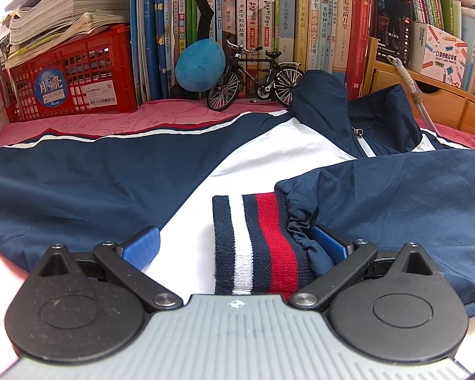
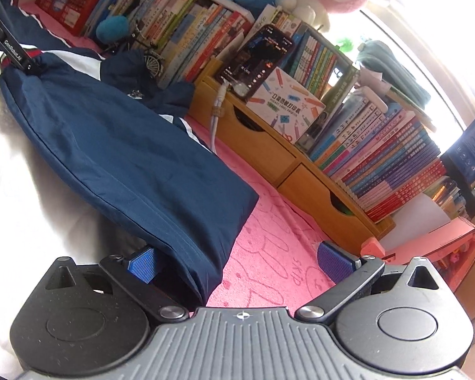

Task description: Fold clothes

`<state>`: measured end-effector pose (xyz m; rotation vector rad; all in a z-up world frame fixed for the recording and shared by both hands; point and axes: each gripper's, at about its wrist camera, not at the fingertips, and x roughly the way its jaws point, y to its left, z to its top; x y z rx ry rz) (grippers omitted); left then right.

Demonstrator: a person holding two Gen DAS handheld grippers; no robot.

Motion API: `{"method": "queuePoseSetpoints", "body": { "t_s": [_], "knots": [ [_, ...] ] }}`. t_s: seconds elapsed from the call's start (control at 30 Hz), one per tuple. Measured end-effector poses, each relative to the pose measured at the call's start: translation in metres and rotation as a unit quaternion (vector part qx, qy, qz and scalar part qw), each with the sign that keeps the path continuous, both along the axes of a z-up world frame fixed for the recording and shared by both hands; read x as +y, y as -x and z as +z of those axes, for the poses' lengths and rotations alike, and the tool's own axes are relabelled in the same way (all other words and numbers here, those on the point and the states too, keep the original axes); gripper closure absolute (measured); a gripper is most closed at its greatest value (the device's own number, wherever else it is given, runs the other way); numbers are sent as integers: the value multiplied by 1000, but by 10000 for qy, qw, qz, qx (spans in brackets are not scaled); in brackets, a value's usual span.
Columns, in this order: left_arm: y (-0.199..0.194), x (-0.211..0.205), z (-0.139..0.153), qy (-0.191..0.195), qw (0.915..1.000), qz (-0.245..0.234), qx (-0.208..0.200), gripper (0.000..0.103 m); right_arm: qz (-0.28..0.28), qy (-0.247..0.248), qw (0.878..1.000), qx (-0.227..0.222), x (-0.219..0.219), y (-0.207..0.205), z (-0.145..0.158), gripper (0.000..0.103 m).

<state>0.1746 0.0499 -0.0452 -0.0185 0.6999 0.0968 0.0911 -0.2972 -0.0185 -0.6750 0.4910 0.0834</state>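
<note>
A navy and white jacket (image 1: pixel 79 177) lies spread on the pink cover. Its right sleeve is folded across the white chest. The sleeve's striped cuff (image 1: pixel 259 237), in navy, white and red, lies between the jaws of my left gripper (image 1: pixel 237 247). That gripper is open wide and its blue pads (image 1: pixel 141 247) stand clear of the cuff. In the right wrist view the folded navy sleeve (image 2: pixel 126 158) runs from the left gripper's body (image 2: pixel 12 50) down to my right gripper (image 2: pixel 239 262). The right gripper is open, with the fold's corner lying just in front of its left pad (image 2: pixel 142 264).
Behind the jacket stand a row of books (image 1: pixel 269 25), a red crate (image 1: pixel 69 85), a blue plush ball (image 1: pixel 199 63) and a model bicycle (image 1: pixel 253 79). At the right are a wooden drawer box (image 2: pixel 269 152), a phone (image 2: pixel 256 60), a white cable (image 2: pixel 215 120) and bare pink cover (image 2: pixel 275 247).
</note>
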Motion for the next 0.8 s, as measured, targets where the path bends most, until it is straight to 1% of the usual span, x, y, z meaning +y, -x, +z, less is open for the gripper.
{"method": "queuePoseSetpoints", "body": {
  "t_s": [0.07,0.17,0.23,0.33,0.4,0.47,0.57,0.63,0.67,0.73,0.77,0.8],
  "knots": [
    [0,0,0,3,10000,0,2,0,-169,115,9997,107,-8,-6,-4,0],
    [0,0,0,16,10000,-78,16,0,-471,349,9979,289,-29,-13,-17,0],
    [-1,0,-1,23,10000,-79,18,0,-594,-47,9967,548,-38,-16,-16,0],
    [-1,0,0,26,10000,-78,20,0,-757,-48,9963,400,-28,-8,-3,0],
    [-1,0,0,26,10000,-78,20,0,-570,31,9980,278,-22,6,7,0],
    [-1,0,0,29,10000,-78,20,0,-437,-347,9981,248,-22,22,29,0],
    [-1,0,0,30,10000,-77,20,0,-245,-969,9948,212,-22,46,62,0],
    [-1,0,0,30,10000,-75,20,0,-194,-1789,9834,222,-26,65,85,0],
    [-1,0,0,31,10000,-75,20,0,-137,-2327,9722,229,-29,76,97,0],
    [-1,0,0,33,10000,-74,20,0,107,-3419,9393,260,-37,98,115,0],
    [-1,0,0,33,10000,-73,20,0,228,-3826,9232,286,-38,106,118,0],
    [-1,0,0,34,10000,-72,20,0,349,-4237,9046,311,-40,112,119,0]
  ]
}}
